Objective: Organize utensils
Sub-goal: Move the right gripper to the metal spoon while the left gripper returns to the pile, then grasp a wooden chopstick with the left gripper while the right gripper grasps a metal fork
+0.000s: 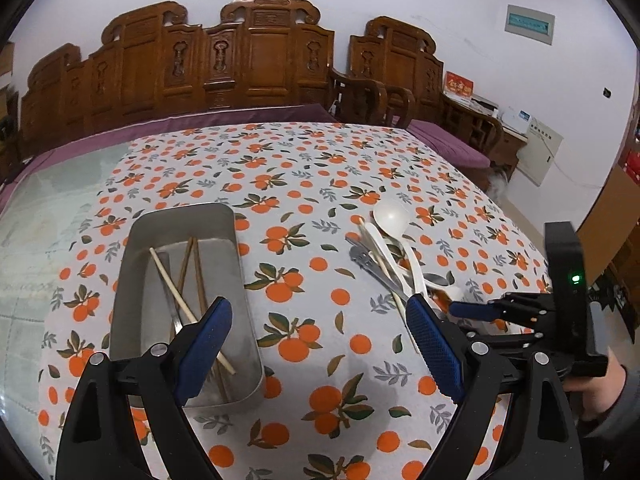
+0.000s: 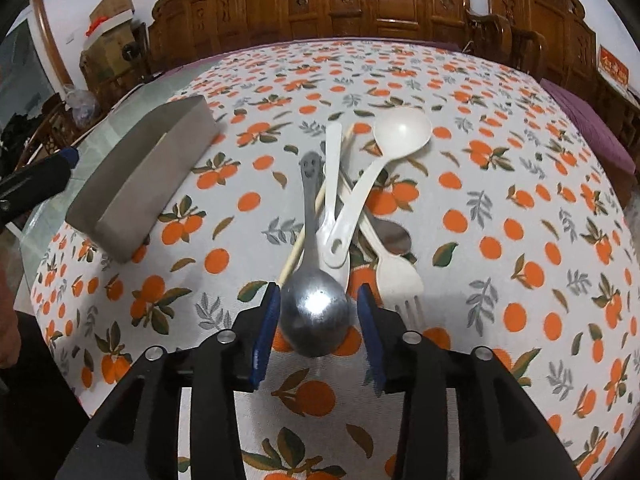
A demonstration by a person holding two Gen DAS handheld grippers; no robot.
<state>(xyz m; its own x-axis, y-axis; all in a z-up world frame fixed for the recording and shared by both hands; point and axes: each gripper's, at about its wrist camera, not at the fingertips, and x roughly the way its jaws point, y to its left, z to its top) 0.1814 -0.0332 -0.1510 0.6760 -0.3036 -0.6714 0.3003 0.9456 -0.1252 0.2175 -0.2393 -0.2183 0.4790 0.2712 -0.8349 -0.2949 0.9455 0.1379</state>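
Observation:
A metal tray (image 1: 240, 264) on the orange-print tablecloth holds several chopsticks (image 1: 188, 304) and a metal utensil. It also shows in the right wrist view (image 2: 132, 188). A pile of utensils lies to its right: a white ladle (image 2: 400, 132), a white spoon (image 2: 334, 184), a white fork (image 2: 396, 276), a chopstick (image 2: 296, 252) and a steel spoon (image 2: 314, 312) with a smiley handle. My right gripper (image 2: 318, 300) is open, its jaws on either side of the steel spoon's bowl. My left gripper (image 1: 320, 320) is open and empty, above the cloth between tray and pile.
Carved wooden chairs (image 1: 256, 60) and a purple bench cushion (image 1: 448, 140) line the table's far side. A bare glass strip of table (image 1: 48, 216) lies left of the cloth. Cardboard boxes (image 2: 108, 20) stand at the far left.

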